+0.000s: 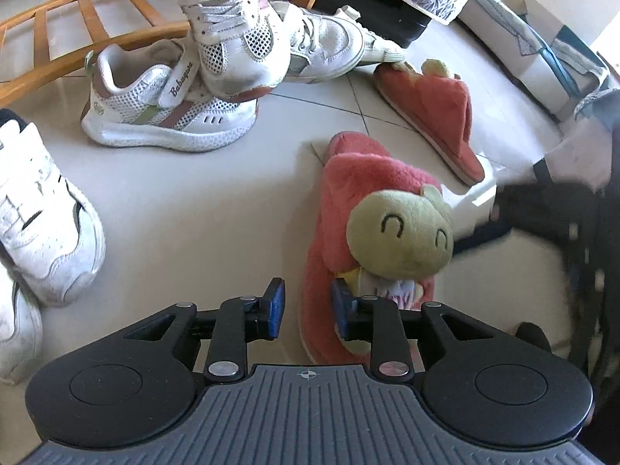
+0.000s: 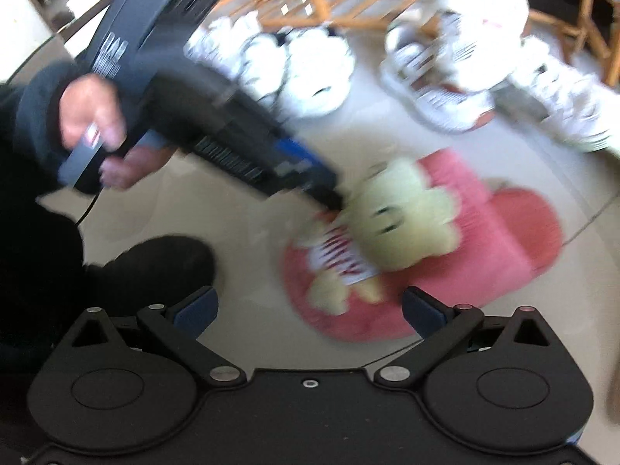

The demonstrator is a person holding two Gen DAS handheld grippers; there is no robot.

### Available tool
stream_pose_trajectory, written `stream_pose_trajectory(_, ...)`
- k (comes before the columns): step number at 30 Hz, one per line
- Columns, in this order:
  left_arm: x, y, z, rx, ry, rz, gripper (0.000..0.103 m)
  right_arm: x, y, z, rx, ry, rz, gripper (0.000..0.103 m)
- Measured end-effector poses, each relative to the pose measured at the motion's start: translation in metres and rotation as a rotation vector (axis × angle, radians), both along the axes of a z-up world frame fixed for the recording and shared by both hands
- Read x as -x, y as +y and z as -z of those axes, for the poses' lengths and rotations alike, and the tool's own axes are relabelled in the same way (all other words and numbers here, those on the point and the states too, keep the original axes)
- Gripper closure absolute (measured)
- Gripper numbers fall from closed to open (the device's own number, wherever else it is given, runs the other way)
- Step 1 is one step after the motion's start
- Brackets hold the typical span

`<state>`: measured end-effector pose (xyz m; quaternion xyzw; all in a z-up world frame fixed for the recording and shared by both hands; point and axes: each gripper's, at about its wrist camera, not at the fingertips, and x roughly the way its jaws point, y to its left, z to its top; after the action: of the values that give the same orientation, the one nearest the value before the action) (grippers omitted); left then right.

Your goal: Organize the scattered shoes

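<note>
A pink plush slipper (image 1: 337, 201) with a yellow-green smiling head lies on the pale tile floor; the blurred right wrist view shows it too (image 2: 484, 228). My left gripper (image 1: 308, 306) sits at its toe end. One blue pad is inside the slipper and the other outside its left edge, with a strip of floor showing between pad and plush, so it is open. My right gripper (image 2: 310, 308) hangs wide open above the slipper's toe and holds nothing. The matching pink slipper (image 1: 430, 116) lies tilted farther back.
White sneakers (image 1: 170, 104) are piled at the back, one (image 1: 232, 31) stacked on another, with more (image 1: 38, 213) at the left. A wooden slatted frame (image 1: 97, 11) runs behind them. Boxes (image 1: 542, 58) stand at the right. A hand (image 2: 89, 116) holds the left gripper.
</note>
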<state>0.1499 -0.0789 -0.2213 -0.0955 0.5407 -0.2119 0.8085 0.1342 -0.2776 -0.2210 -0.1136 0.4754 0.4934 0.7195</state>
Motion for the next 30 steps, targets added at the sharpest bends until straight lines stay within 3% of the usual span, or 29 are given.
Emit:
stream_pose_trajectory(6, 0.010, 0.001, -0.003, 0.006, 0.026, 0.021, 0.074, -0.029, -0.009, -0.008, -0.036, -0.040, 0.076, 0.001)
stream_pose_trajectory(14, 0.018, 0.001, 0.001, 0.016, 0.065, 0.028, 0.073, -0.043, 0.005, -0.007, -0.012, -0.086, -0.001, 0.001)
stream_pose_trajectory(23, 0.020, -0.004, 0.006, 0.009, 0.099, 0.060, 0.073, -0.046, 0.016, 0.005, 0.013, -0.029, -0.045, 0.000)
stream_pose_trajectory(30, 0.013, 0.006, 0.007, -0.016, 0.094, 0.000, 0.073, -0.041, 0.012, 0.004, 0.061, 0.002, -0.063, 0.000)
